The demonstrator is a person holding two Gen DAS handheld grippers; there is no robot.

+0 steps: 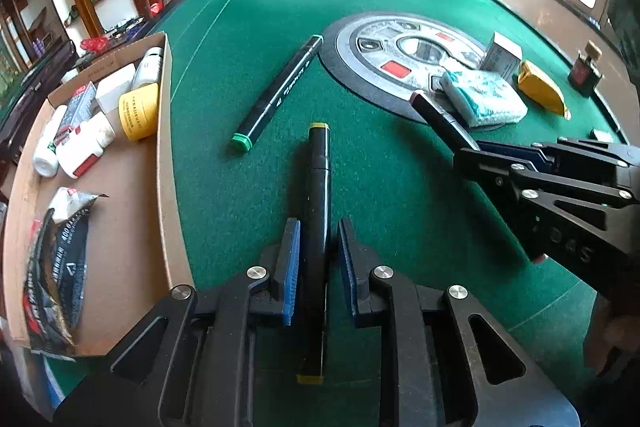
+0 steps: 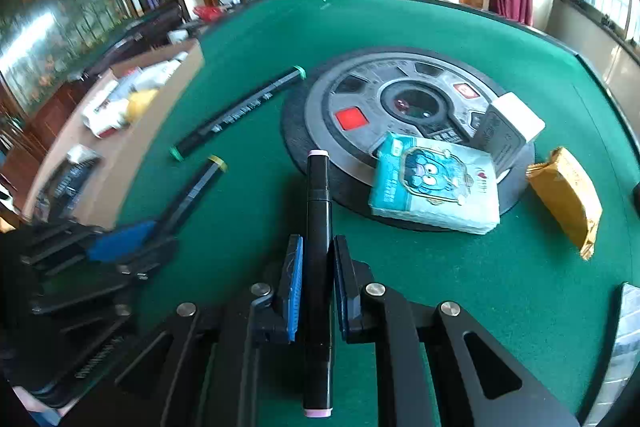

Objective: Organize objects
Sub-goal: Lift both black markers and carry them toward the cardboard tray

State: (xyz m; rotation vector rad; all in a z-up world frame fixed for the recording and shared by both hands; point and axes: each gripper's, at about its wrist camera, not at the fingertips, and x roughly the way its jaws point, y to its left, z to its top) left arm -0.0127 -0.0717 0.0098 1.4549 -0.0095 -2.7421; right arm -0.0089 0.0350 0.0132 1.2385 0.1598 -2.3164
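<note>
Left wrist view: we see our left gripper [image 1: 316,259] pinching a black marker with yellow caps [image 1: 319,187] between its blue pads, above the green tabletop [image 1: 360,27]. Our right gripper [image 2: 316,287] is pressed on a black marker with pink caps [image 2: 318,227]. A third marker with green caps [image 1: 280,95] lies alone on the tabletop, between the cardboard tray [image 1: 164,163] and the round centre panel [image 1: 360,67]. A tissue pack [image 2: 436,187] rests on the edge of this panel, and a yellow packet [image 2: 568,199] lies near it.
</note>
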